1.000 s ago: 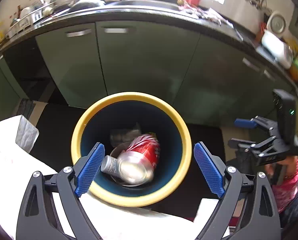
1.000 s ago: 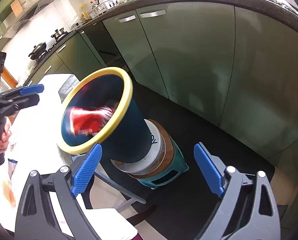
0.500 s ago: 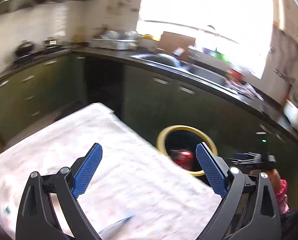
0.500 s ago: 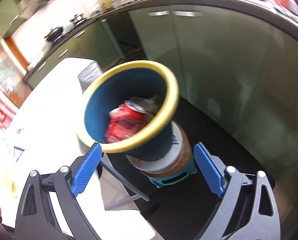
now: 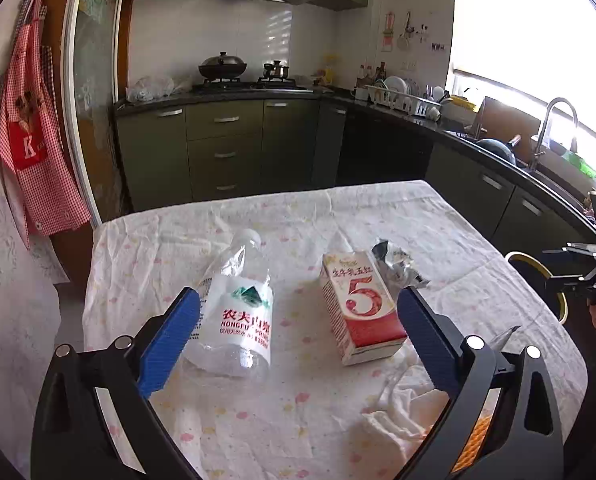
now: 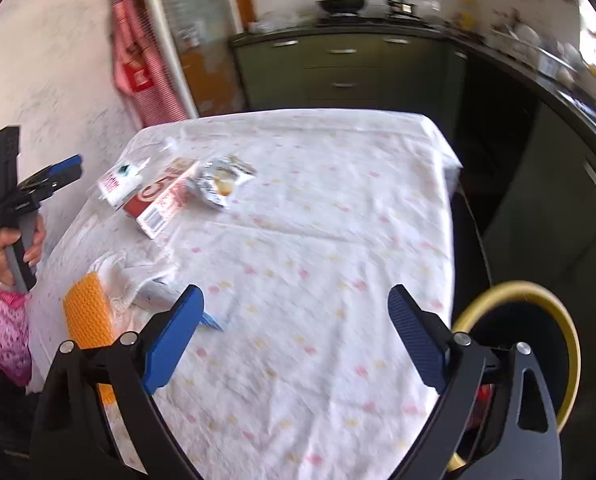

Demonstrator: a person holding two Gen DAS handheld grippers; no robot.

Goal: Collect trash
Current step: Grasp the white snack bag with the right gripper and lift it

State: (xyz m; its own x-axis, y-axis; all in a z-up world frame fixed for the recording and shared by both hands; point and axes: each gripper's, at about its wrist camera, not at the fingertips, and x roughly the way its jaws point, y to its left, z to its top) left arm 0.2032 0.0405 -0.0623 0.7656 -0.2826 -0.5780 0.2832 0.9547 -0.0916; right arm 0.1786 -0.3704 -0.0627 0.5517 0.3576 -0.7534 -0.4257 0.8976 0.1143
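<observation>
Left claw [image 5: 298, 332]: jaws are opening, already spread very wide; nothing is gripped. Seen from the left wrist, bottle and carton lie on the cloth beyond and between the two blue pads, touched by neither.

Right claw [image 6: 294, 336]: jaws are held wide apart, nothing between them but bare cloth. Picture is blurred.

Landmark taken: the carton [image 5: 359, 304], red and white with a large "5", lying flat on the cloth-covered counter [image 5: 298, 420].

- Bottle [image 5: 240, 312]: clear plastic, crushed, white-and-red label, lying just left of the carton, cap end pointed away from the left claw.
- Wrapper [image 5: 397, 266]: crumpled, silvery, just beyond the carton's far right corner; whether it touches cannot be told.
- Rag [image 5: 401, 392]: white, bunched, near side of the carton, beside the right finger of the left claw.
- Sponge [image 6: 88, 312]: orange, seen in the right wrist view just beside the rag, on the side away from the carton.
- Bin [image 6: 537, 344]: yellow-rimmed, dark inside, well right of the carton, off the counter's edge and lower. Something red is glimpsed in it behind the right claw's finger; not identifiable.

In the right wrist view the left claw is seen at far left, gripped by a hand [image 6: 16, 242] with a pink patterned sleeve [image 6: 4, 320].
</observation>
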